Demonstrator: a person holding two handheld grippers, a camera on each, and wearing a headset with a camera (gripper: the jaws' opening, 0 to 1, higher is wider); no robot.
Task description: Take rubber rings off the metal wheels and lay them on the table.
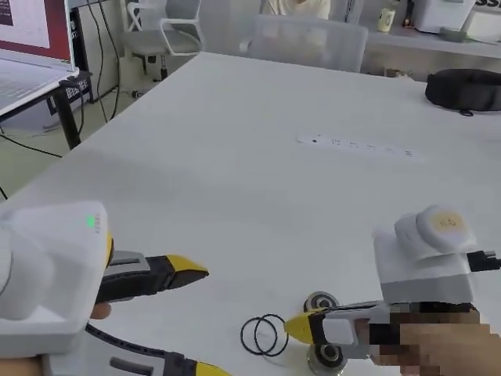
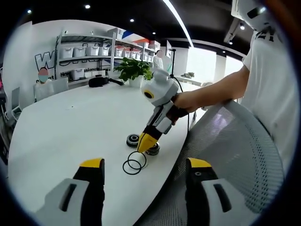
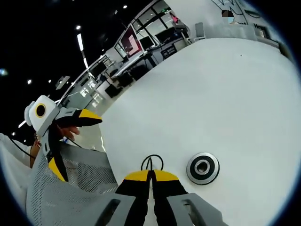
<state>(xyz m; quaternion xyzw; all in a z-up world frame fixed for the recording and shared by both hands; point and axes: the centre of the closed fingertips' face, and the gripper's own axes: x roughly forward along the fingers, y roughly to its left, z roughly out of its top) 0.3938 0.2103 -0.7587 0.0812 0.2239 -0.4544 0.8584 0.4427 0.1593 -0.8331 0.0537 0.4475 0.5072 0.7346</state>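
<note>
Head view finds two black rubber rings (image 1: pixel 264 335) lying overlapped on the white worktop (image 1: pixel 235 157), probably laid close to the metal wheels (image 1: pixel 321 301) to keep the work in one spot. The right tongs (image 1: pixel 301 325) are closed, with the tips at the rings' edge; whether they pinch one cannot be told. One wheel stands just beyond them and a second wheel (image 1: pixel 326 357) sits partly under that gripper. The left tongs (image 1: pixel 200 319) hang apart and hold nothing, near the rings, likely ready to steady a wheel. The worktop is plain and smooth, with a power strip (image 1: pixel 356 145) further off. Shelves (image 2: pixel 89 47) and a plant (image 2: pixel 133 69) stand behind in the left gripper view.
</note>
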